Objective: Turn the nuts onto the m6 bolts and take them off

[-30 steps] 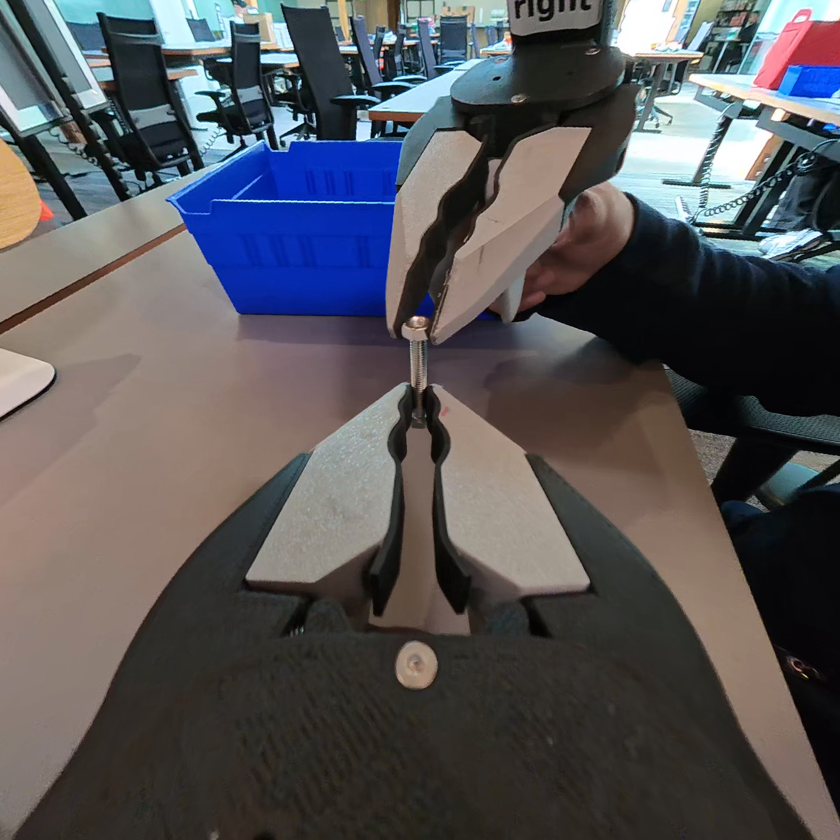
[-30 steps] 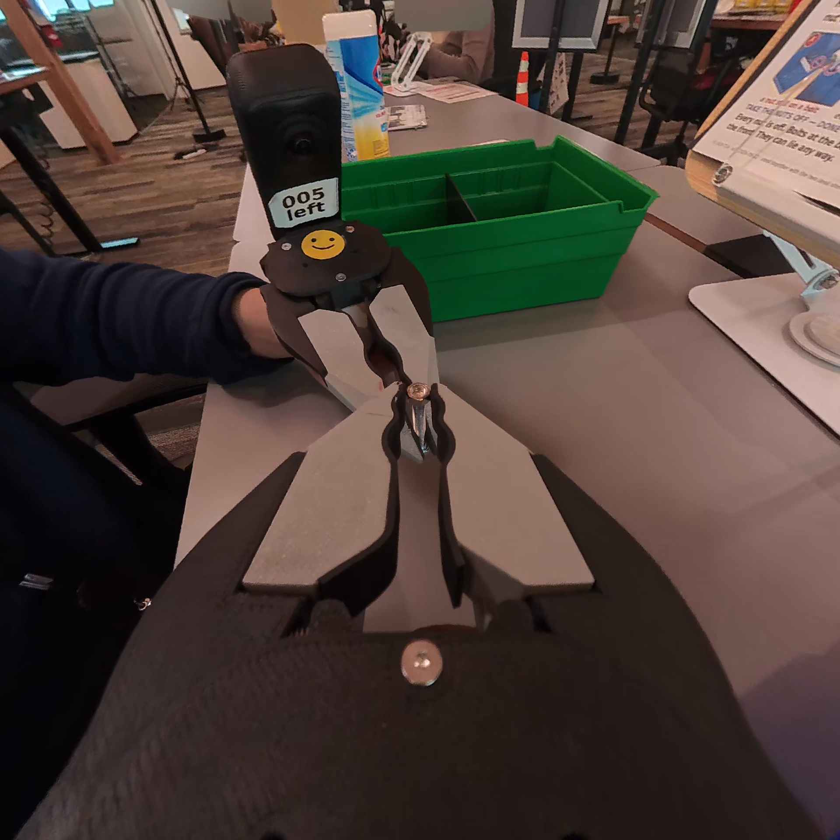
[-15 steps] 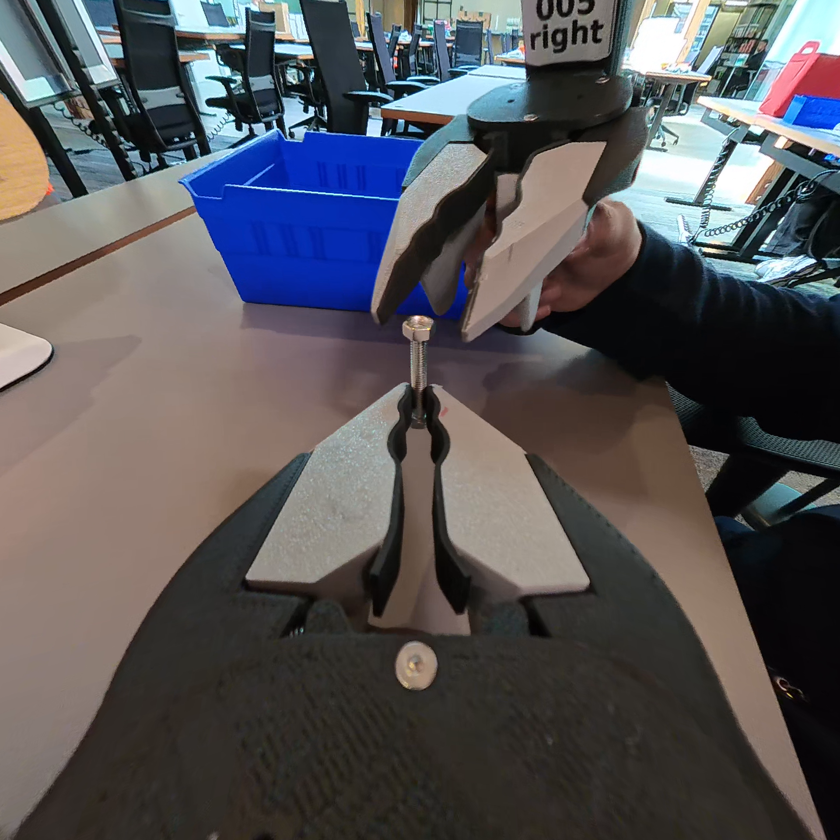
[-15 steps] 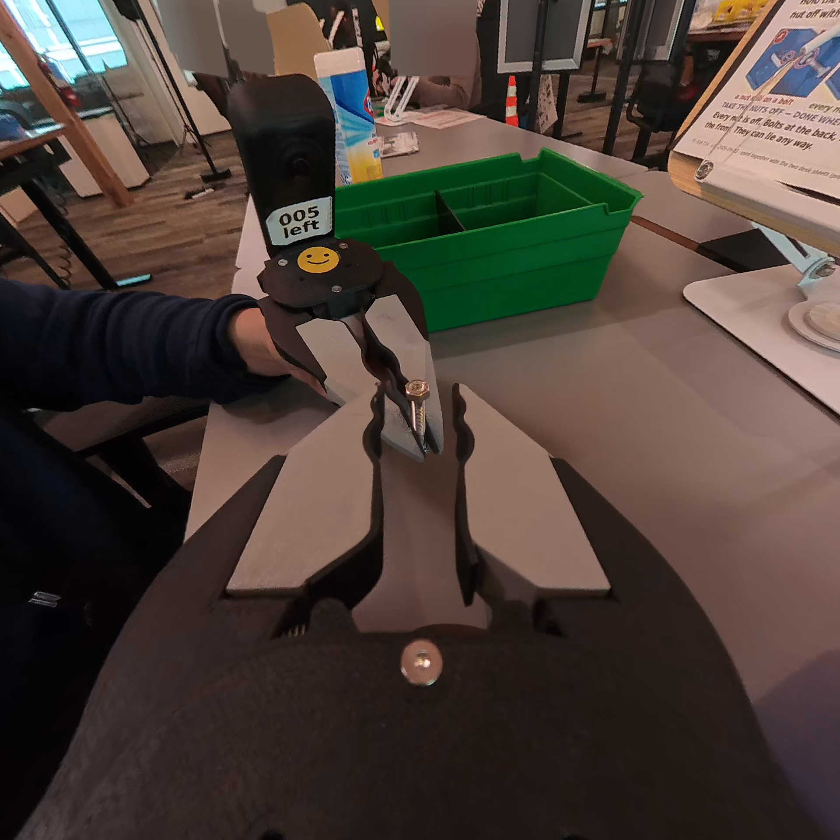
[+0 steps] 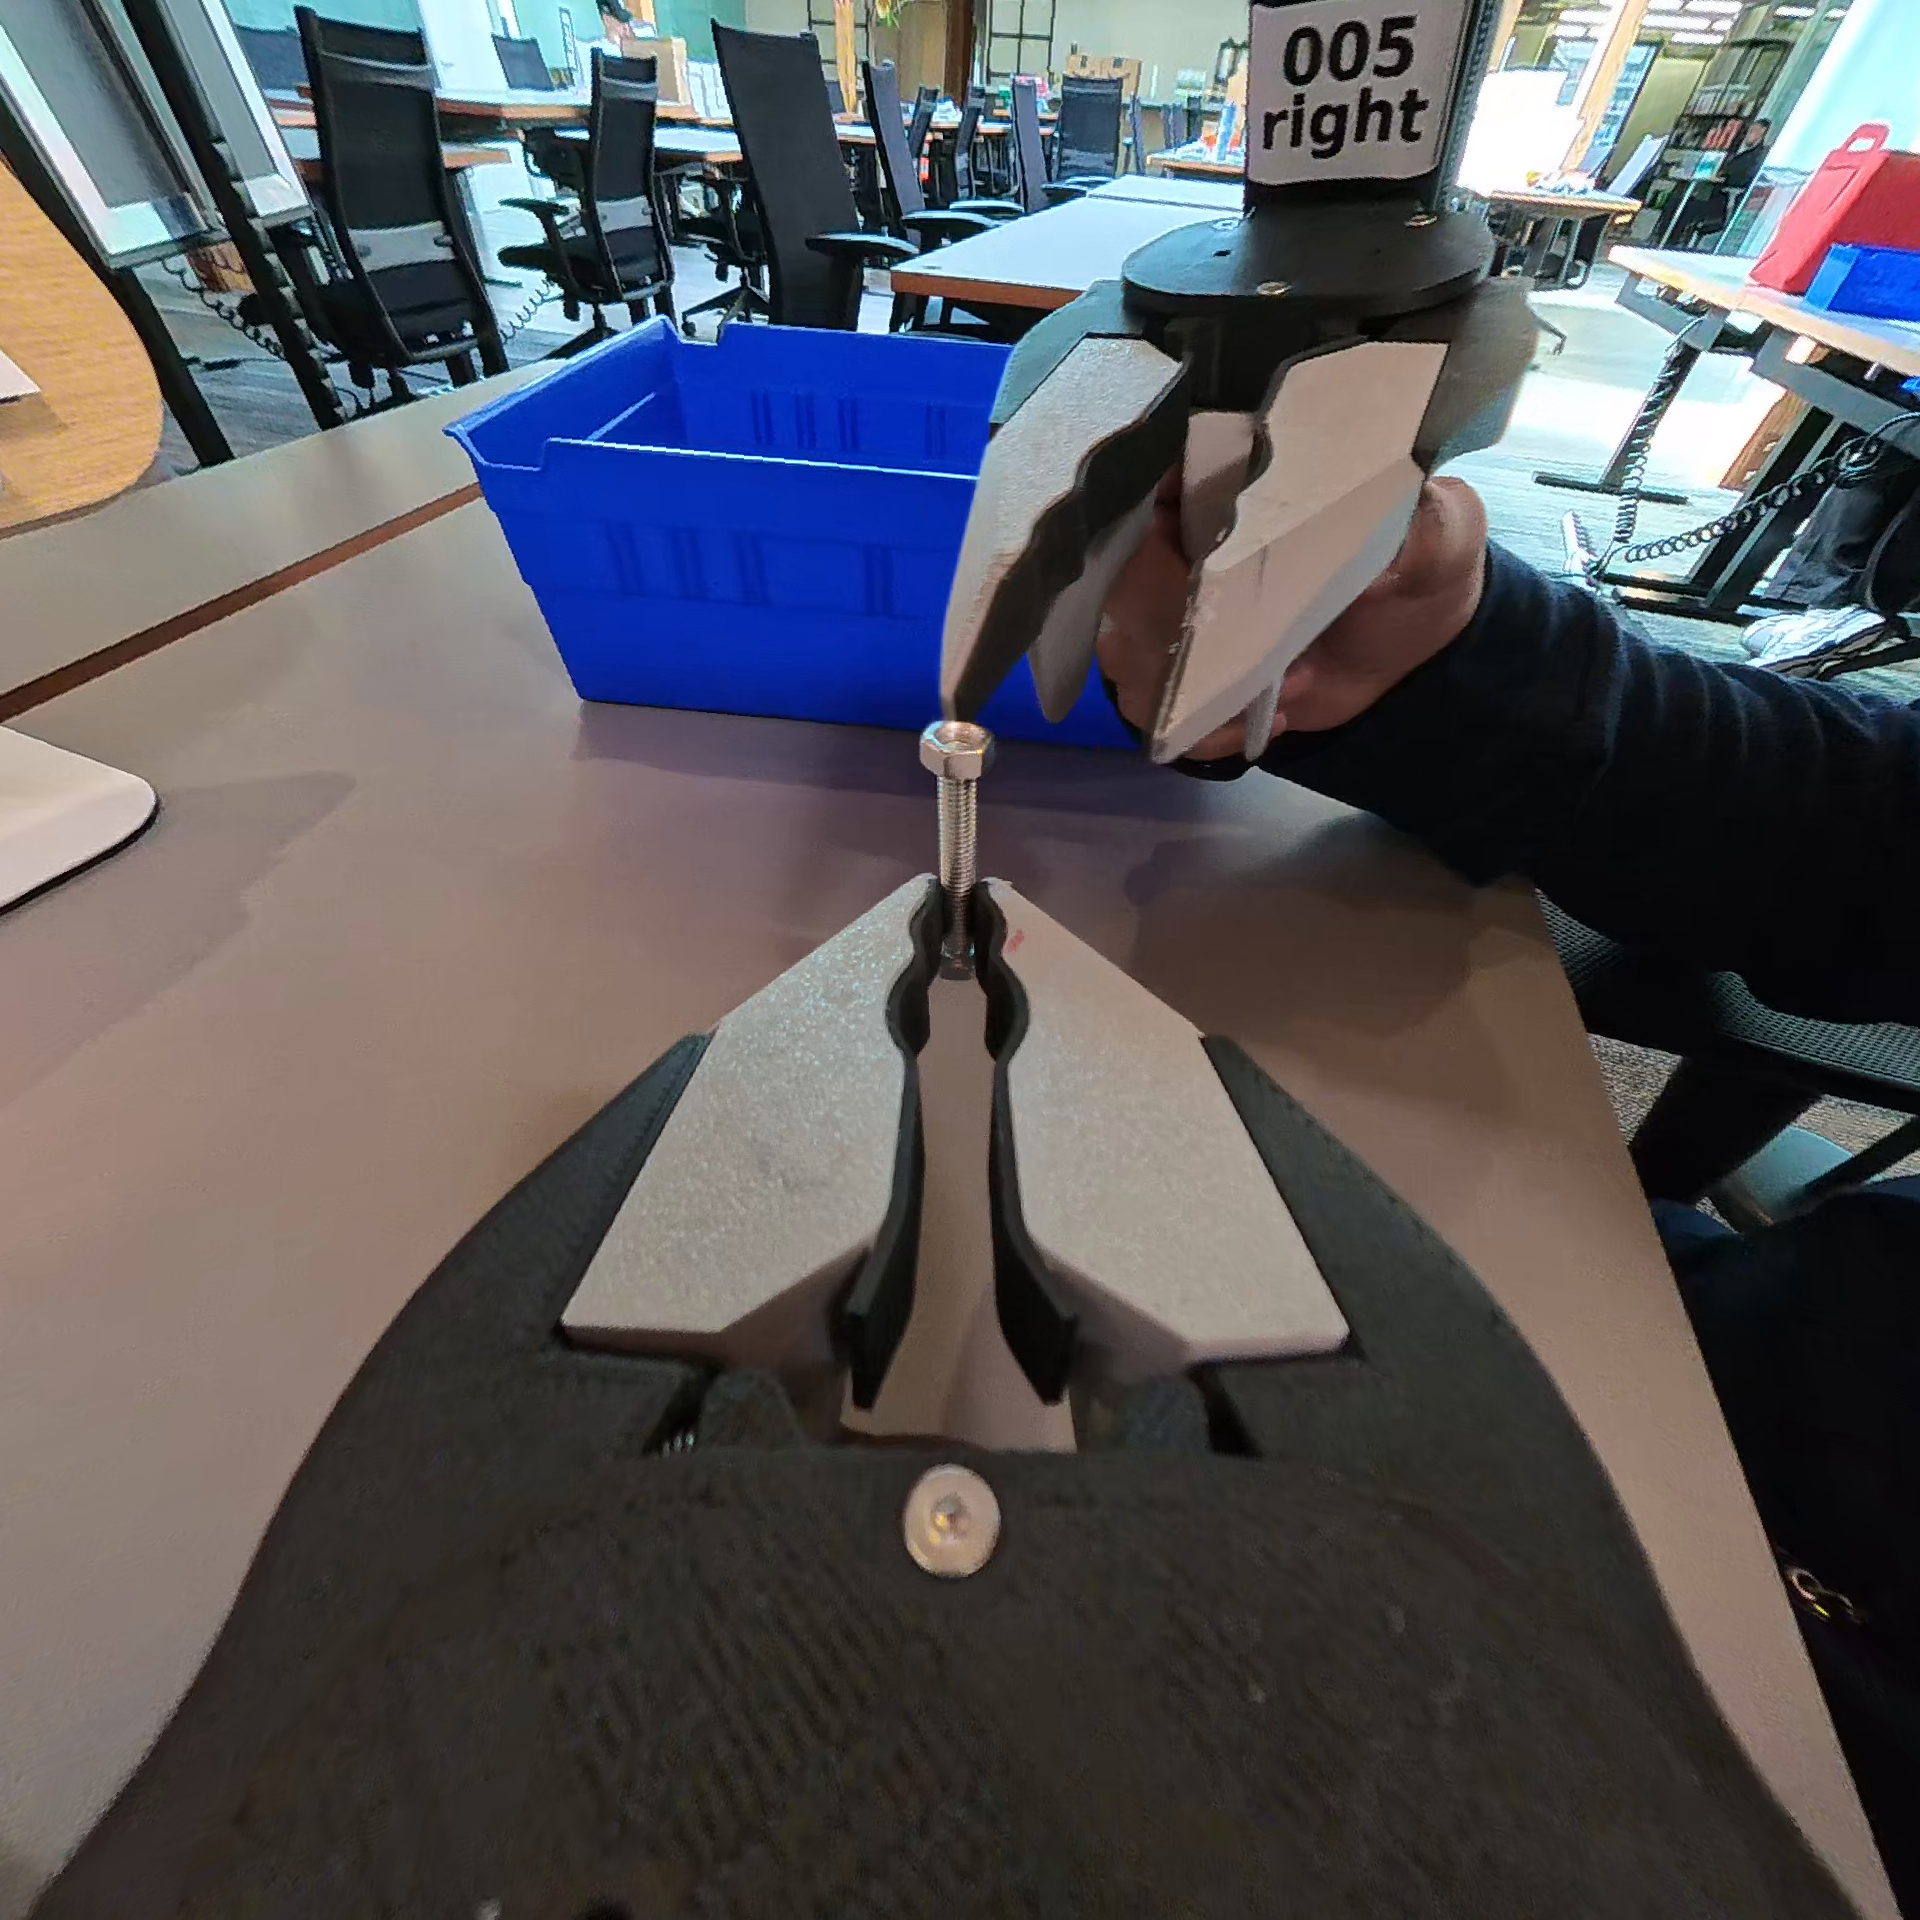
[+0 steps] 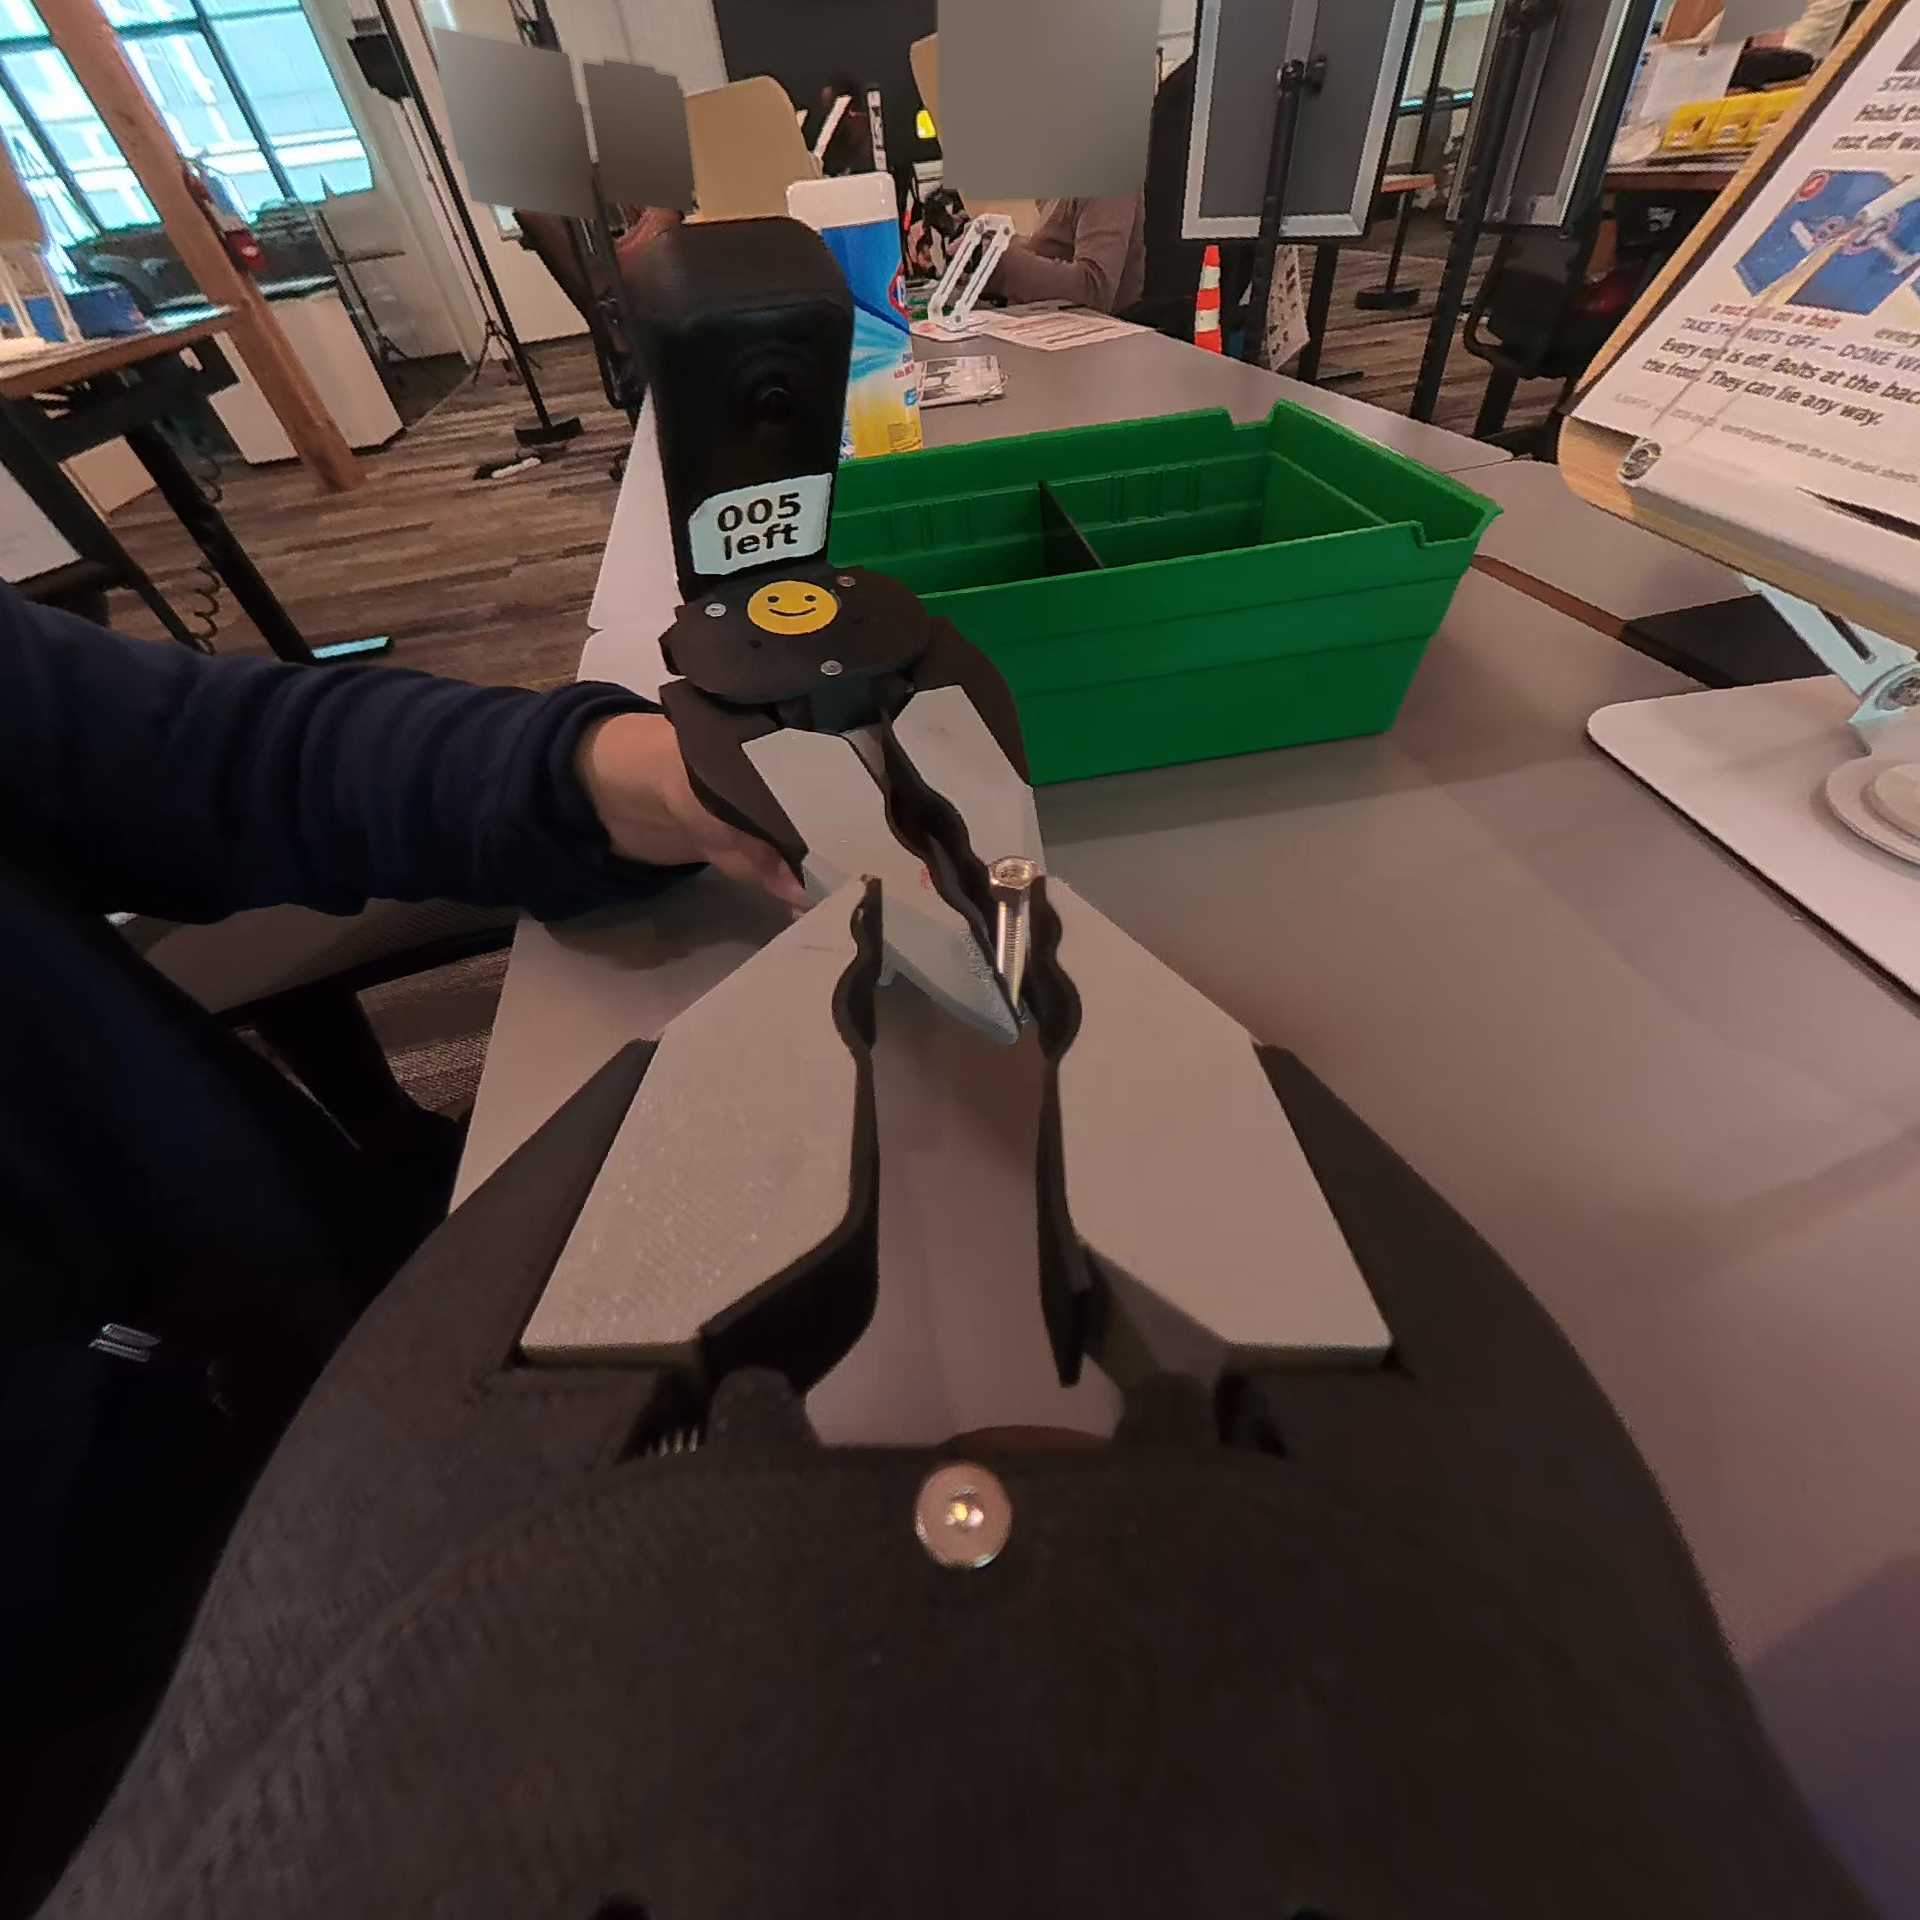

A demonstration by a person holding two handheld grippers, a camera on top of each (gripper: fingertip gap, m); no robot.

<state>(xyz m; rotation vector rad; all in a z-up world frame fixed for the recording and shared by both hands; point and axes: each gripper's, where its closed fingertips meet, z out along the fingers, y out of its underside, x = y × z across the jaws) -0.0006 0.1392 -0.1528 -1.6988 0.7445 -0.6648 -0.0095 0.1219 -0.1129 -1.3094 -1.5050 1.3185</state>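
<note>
A silver m6 bolt (image 5: 956, 821) stands upright in my left gripper (image 5: 958, 902), which is shut on its lower end. A hex nut (image 5: 956, 742) sits at the bolt's top end. My right gripper (image 5: 1065, 722) is open, just above and to the right of the nut, with its left fingertip (image 5: 961, 686) close over it. In the right wrist view the bolt (image 6: 1010, 925) stands just inside the right finger (image 6: 1055, 935) of my open right gripper (image 6: 961, 902), not clamped. The left gripper (image 6: 1013, 1023) shows there too, holding the bolt from below.
A blue bin (image 5: 748, 561) stands behind the bolt on the grey table (image 5: 416, 935). A green divided bin (image 6: 1195, 644) stands on the opposite side. A white stand base (image 5: 62, 821) and an instruction board (image 6: 1766, 343) lie along one side. The table edge (image 5: 1621, 1143) runs near the person's sleeve. Tip to tip, the grippers are about 4 cm apart.
My right gripper was shut on the nut at the bolt's top; it has opened, let go and lifted off slightly to the side. The left gripper and bolt have stayed still.
</note>
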